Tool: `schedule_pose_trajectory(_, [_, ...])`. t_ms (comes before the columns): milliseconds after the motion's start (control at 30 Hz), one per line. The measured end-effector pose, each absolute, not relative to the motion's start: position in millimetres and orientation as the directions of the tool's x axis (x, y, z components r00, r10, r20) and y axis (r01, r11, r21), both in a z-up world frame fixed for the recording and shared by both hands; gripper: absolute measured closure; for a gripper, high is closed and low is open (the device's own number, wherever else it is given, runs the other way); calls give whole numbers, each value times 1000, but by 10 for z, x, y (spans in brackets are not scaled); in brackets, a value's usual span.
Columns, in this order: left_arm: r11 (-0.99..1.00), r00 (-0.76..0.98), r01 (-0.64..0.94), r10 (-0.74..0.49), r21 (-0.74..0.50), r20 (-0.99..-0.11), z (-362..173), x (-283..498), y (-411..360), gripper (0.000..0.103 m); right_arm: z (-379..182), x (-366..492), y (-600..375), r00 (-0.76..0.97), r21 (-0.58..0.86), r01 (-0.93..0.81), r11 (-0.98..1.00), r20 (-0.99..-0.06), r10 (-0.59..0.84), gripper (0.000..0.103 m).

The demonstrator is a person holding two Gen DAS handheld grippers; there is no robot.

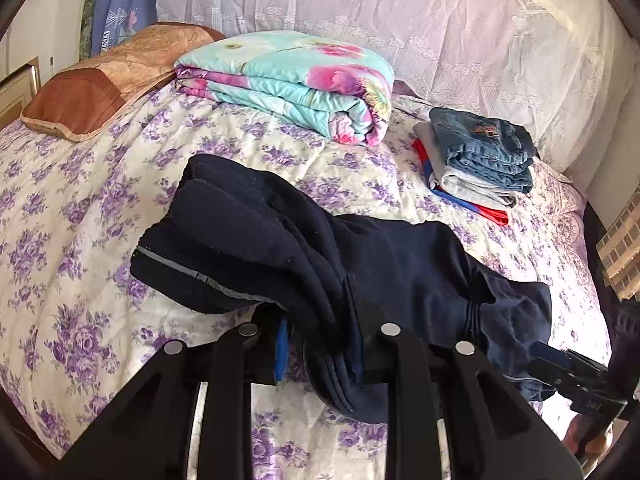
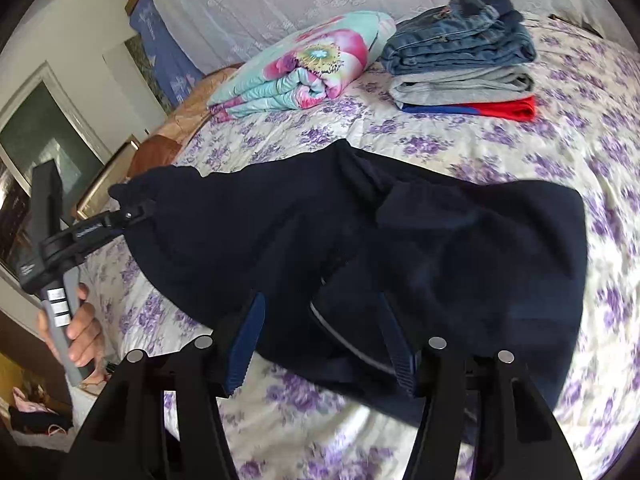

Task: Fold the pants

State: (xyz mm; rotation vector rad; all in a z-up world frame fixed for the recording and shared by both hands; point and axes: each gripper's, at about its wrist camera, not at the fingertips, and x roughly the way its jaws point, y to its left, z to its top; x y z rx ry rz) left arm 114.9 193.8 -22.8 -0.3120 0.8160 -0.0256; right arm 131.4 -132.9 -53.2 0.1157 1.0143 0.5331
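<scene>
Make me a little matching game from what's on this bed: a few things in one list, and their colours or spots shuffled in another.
Things:
1. pants
2. jeans
3. folded quilt
4. pillow

Descriptions:
A. turquoise with pink flowers
B. brown, at the bed's far left
C. dark navy, gripped by both grippers
D. top of the small clothes stack

Pairs: 1-C, 2-D, 3-A, 4-B

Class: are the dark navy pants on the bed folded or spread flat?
Partly folded: the navy pants lie bunched in doubled layers on the floral bedspread, edges stacked, not yet neat like the jeans.
</scene>
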Motion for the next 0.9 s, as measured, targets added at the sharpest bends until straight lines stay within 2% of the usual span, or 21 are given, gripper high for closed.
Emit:
schedule_pose_trajectory(67, [952,693,-75,-164,-296,-702,-166,1198,1948,81,-550,1533,-1104,396,315,-391,865,-790,467,49])
schedule_pose_trajectory(133, [952,697,-56,-177,-299,-695,-120,1231,1930,81,-611,1770,-932,406,272,-389,880,-807,429,67])
schedule_pose_trajectory(233, [956,697,-38,-184,-291,-693,-107,1291,1868,81,-854,2100,-730,371,257,-370,893,-840,395,77])
schedule_pose_trajectory(333, [956,693,-28,-193,-293,-695,-122,1323,1849,81,-1244,2330,-603,311,240,-325,915,-886,343,78])
schedule_pose_trajectory(500, [963,692,9,-201,-270,-693,-55,1360,1744,81,-1140,2098,-639,311,240,-337,910,-884,348,76])
schedule_pose_trajectory(633, [965,694,50,-219,-258,-686,24,1416,1541,82,-1148,1778,-546,304,155,-422,893,-904,300,75])
schedule_pose_trajectory(667, [962,691,62,-233,-266,-685,48,1437,1477,83,-1121,1720,-569,283,183,-435,882,-902,327,77])
schedule_pose_trajectory(733, [961,686,88,-250,-263,-683,124,1468,1321,84,-923,1621,-755,258,324,-420,848,-853,454,85])
schedule_pose_trajectory(833, [957,680,159,-284,-243,-676,299,1492,993,86,-361,1339,-1287,472,289,-394,872,-751,462,85])
schedule_pose_trajectory(900, [948,668,228,-320,-224,-672,402,1509,682,88,-102,1126,-1846,566,340,-324,883,-678,469,84])
